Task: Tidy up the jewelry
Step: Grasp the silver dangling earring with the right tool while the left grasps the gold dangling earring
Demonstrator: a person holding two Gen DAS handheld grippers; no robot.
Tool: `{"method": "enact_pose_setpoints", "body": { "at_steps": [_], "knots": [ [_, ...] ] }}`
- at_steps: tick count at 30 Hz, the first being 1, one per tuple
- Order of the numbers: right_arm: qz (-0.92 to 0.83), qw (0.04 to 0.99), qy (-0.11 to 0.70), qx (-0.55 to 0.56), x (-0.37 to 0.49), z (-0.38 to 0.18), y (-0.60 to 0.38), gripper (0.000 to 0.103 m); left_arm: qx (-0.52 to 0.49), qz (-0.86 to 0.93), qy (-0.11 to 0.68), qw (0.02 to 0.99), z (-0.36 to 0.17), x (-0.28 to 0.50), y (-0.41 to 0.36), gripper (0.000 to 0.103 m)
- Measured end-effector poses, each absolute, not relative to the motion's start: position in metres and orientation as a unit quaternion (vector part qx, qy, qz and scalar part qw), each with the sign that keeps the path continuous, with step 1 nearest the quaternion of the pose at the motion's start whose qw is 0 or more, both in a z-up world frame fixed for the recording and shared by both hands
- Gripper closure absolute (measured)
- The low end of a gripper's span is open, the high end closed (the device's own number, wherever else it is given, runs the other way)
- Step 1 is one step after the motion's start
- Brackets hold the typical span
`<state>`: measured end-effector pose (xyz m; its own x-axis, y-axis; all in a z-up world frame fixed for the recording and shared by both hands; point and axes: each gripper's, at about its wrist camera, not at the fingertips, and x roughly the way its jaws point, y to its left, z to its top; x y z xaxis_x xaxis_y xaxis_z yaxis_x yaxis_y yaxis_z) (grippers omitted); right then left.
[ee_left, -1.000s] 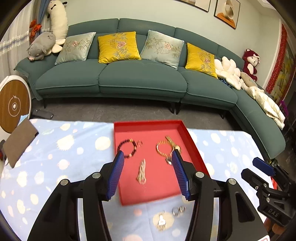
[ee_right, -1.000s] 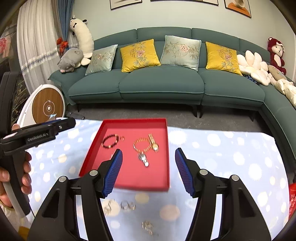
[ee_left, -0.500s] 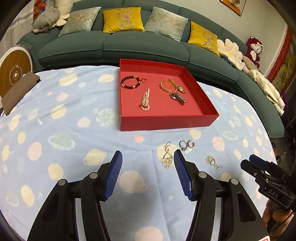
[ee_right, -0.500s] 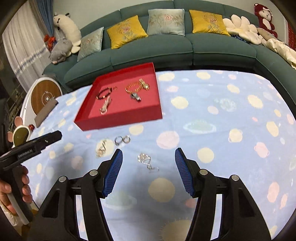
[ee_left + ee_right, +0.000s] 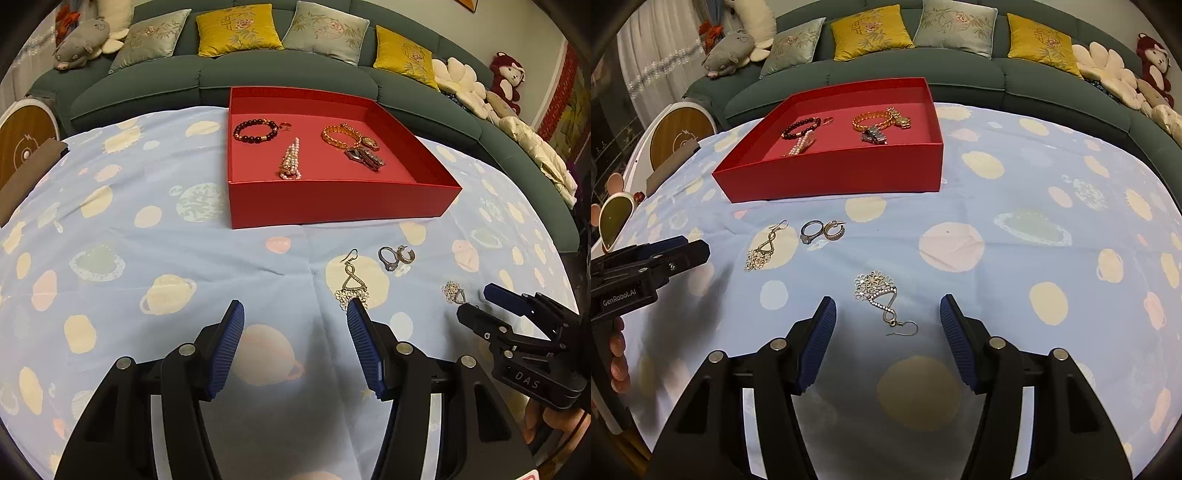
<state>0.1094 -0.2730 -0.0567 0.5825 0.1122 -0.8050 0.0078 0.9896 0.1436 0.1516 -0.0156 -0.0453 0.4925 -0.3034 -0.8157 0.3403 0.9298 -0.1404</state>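
Both grippers have come down toward the worktop point(image 5: 110, 236) since the earlier frames, so the sofa that filled those views now sits along the top edge and the loose jewelry lies close in front. The left gripper point(image 5: 293, 312) stands part-way open with nothing between its jaws, its right fingertip just beside the beaded end of a long drop earring point(image 5: 351, 284). The right gripper point(image 5: 888, 308) is likewise part-way open and empty, with a flower-cluster earring point(image 5: 881, 295) lying on the cloth between its fingertips, hook toward the camera. A silver ring point(image 5: 809, 232) and a hoop earring point(image 5: 835, 230) lie touching each other nearer the red tray point(image 5: 831, 177), which already holds a dark bead bracelet point(image 5: 255, 130), a pearl strand point(image 5: 291, 159), a gold chain bracelet point(image 5: 341, 136) and a watch or clasp piece I cannot make out. The step in hand looks like picking up the flower earring with the right gripper. To do it well, I would lower until the pads nearly brush the cloth, centre on the thick flower cluster rather than the thin hook, then close gently; the piece is flat and light, so a high pinch could miss it, and a low one could gather the tablecloth. The left gripper needs to shift slightly right before closing on its earring.
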Motion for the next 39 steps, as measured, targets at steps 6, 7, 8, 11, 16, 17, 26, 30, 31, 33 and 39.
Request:
{"method": "enact_pose_setpoints", "body": {
  "at_steps": [6,7,8,11,16,17,26,30,31,33,39],
  "knots": [
    [0.029,0.887,0.46,0.035,0.118,-0.068,-0.263,0.057,0.023,-0.192,0.476,0.858,-0.056,0.157,-0.025,0.047],
    [0.029,0.888,0.458,0.028,0.118,-0.069,-0.262,0.062,0.024,-0.193,0.477,0.857,-0.057,0.157,-0.026,0.047],
    [0.03,0.888,0.457,0.025,0.119,-0.069,-0.262,0.064,0.025,-0.193,0.477,0.857,-0.058,0.157,-0.028,0.047],
    [0.032,0.889,0.455,0.026,0.12,-0.068,-0.263,0.07,0.024,-0.196,0.478,0.856,-0.059,0.158,-0.031,0.047],
    [0.04,0.891,0.451,0.021,0.121,-0.068,-0.26,0.082,0.024,-0.197,0.478,0.856,-0.059,0.159,-0.033,0.047],
    [0.04,0.891,0.451,0.019,0.121,-0.068,-0.26,0.082,0.024,-0.198,0.478,0.856,-0.059,0.159,-0.034,0.047],
    [0.042,0.889,0.454,0.05,0.12,-0.062,-0.267,0.086,0.026,-0.211,0.479,0.852,-0.062,0.158,-0.046,0.047],
    [0.042,0.888,0.454,0.063,0.119,-0.057,-0.269,0.086,0.029,-0.213,0.477,0.852,-0.062,0.163,-0.055,0.047],
    [0.043,0.888,0.453,0.064,0.118,-0.056,-0.268,0.086,0.031,-0.214,0.475,0.853,-0.062,0.164,-0.057,0.047],
    [0.044,0.889,0.452,0.065,0.117,-0.053,-0.267,0.086,0.038,-0.212,0.472,0.855,-0.063,0.166,-0.063,0.047],
    [0.046,0.89,0.447,0.075,0.114,-0.043,-0.267,0.086,0.086,-0.201,0.454,0.864,-0.07,0.161,-0.075,0.059]
  ]
}}
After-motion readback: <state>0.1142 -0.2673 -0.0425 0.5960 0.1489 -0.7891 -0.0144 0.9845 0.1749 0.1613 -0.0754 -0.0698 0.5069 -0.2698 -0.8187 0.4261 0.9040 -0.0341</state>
